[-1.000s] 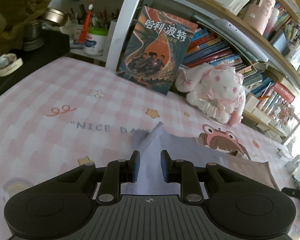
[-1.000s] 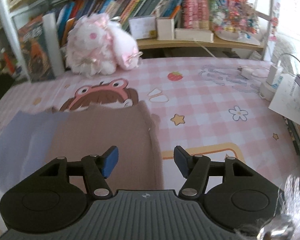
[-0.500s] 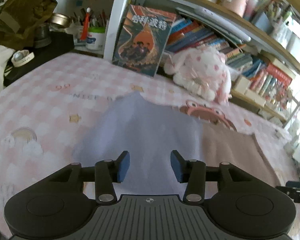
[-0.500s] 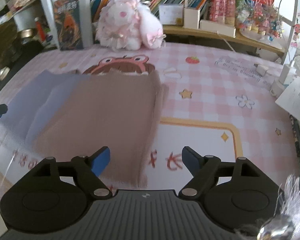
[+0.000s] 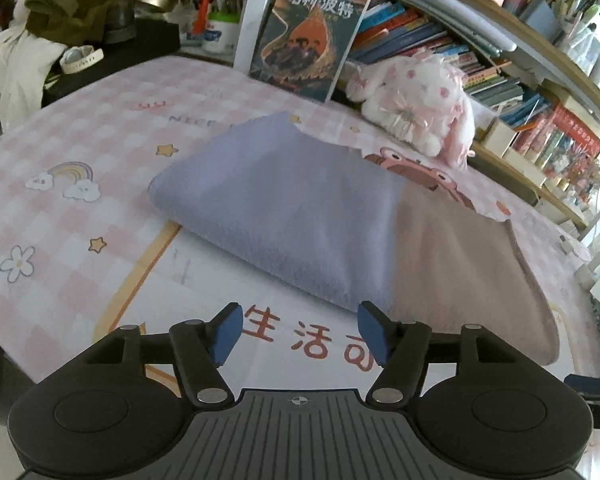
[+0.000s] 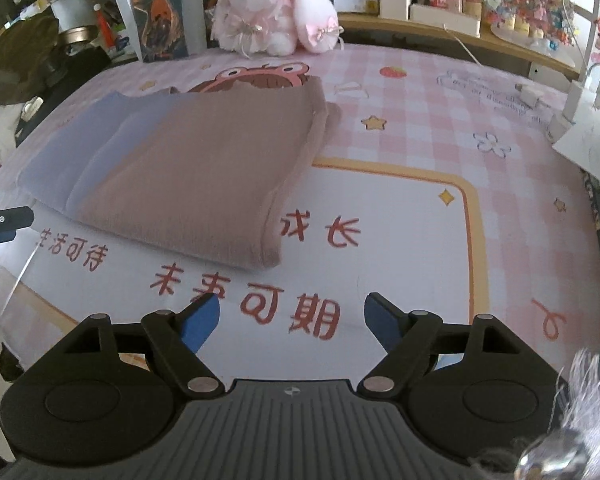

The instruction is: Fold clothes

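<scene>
1. Ahead of the left claw (image 5: 299, 334), in the left wrist view, the folded garment (image 5: 300, 208) is lying flat on the table (image 5: 60, 264), which is wearing a pink checked cloth. The claw's blue-padded fingers (image 5: 226, 332) are standing wide apart and gripping nothing, hovering just short of the garment's near edge. The lilac-blue part is sitting straight ahead, and the brown part (image 5: 460, 272) is stretching off to the claw's right. Beyond the garment, a pink and white plush rabbit (image 5: 416, 100) is leaning against the bookshelf (image 5: 480, 40), with a large upright book (image 5: 308, 36) standing to its left.

2. Forward and to the left of the right claw (image 6: 292, 320), in the right wrist view, the same folded garment (image 6: 204, 164) is resting on the table (image 6: 400, 216), brown part nearer, lilac-blue part further left. This claw is also spreading wide and empty, clear of the fabric, over red printed characters. The plush rabbit (image 6: 268, 20) is sitting far ahead by the shelf.
</scene>
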`<state>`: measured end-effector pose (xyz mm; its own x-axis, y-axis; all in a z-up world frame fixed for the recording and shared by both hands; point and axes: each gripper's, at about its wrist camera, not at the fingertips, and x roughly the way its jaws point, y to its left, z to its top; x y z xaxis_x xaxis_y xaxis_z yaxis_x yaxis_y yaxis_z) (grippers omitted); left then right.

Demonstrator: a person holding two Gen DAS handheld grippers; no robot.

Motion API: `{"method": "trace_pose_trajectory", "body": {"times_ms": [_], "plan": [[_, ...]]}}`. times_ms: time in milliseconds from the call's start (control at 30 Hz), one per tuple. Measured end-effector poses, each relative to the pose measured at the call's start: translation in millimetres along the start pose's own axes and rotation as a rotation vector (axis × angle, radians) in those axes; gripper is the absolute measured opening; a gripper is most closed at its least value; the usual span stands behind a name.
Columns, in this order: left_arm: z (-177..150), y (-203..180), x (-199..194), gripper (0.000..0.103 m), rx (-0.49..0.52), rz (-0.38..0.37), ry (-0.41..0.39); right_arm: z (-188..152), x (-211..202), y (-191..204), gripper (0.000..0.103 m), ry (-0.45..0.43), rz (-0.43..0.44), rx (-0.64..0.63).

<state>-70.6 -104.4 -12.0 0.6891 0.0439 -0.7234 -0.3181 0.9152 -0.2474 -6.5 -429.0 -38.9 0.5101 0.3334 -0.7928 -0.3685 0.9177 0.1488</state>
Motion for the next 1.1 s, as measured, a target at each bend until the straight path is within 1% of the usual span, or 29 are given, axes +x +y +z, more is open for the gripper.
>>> {"method": "trace_pose_trajectory", "body": {"times_ms": [67, 133, 200, 233, 300, 400, 500, 567, 700, 733, 833, 967, 1033, 1100], "plan": [[1, 0, 1, 0.070, 0.008, -0.003, 0.013, 0, 1, 3, 0.079, 0.003, -0.001, 0.000], [4, 2, 4, 0.070, 0.005, -0.015, 0.028, 0, 1, 7, 0.081, 0.002, -0.007, 0.001], [9, 8, 8, 0.070, -0.027, -0.038, 0.062, 1, 4, 10, 0.082, 0.006, -0.013, 0.012], [12, 12, 11, 0.070, -0.058, -0.053, 0.074, 2, 5, 13, 0.083, 0.013, -0.021, 0.021], [17, 25, 15, 0.070, -0.139, -0.083, 0.091, 3, 7, 17, 0.086, 0.018, -0.029, 0.030], [24, 45, 23, 0.070, -0.278, -0.114, 0.127, 6, 9, 25, 0.087, 0.022, -0.032, 0.032], [28, 67, 31, 0.070, -0.452, -0.168, 0.169, 7, 9, 31, 0.087, 0.012, -0.044, 0.040], [28, 81, 35, 0.070, -0.573, -0.194, 0.169, 9, 9, 34, 0.087, 0.008, -0.052, 0.050], [29, 101, 45, 0.067, -0.729, -0.220, 0.149, 11, 7, 38, 0.087, -0.004, -0.070, 0.062], [30, 105, 47, 0.066, -0.754, -0.225, 0.145, 11, 7, 38, 0.087, -0.006, -0.074, 0.067], [34, 111, 54, 0.065, -0.788, -0.229, 0.140, 13, 6, 39, 0.087, -0.012, -0.088, 0.086], [39, 120, 60, 0.060, -0.831, -0.227, 0.129, 15, 2, 39, 0.087, -0.035, -0.099, 0.118], [42, 126, 65, 0.056, -0.852, -0.227, 0.125, 16, -2, 39, 0.087, -0.060, -0.099, 0.137], [45, 130, 70, 0.049, -0.864, -0.224, 0.124, 18, -7, 36, 0.087, -0.091, -0.090, 0.172]]}}
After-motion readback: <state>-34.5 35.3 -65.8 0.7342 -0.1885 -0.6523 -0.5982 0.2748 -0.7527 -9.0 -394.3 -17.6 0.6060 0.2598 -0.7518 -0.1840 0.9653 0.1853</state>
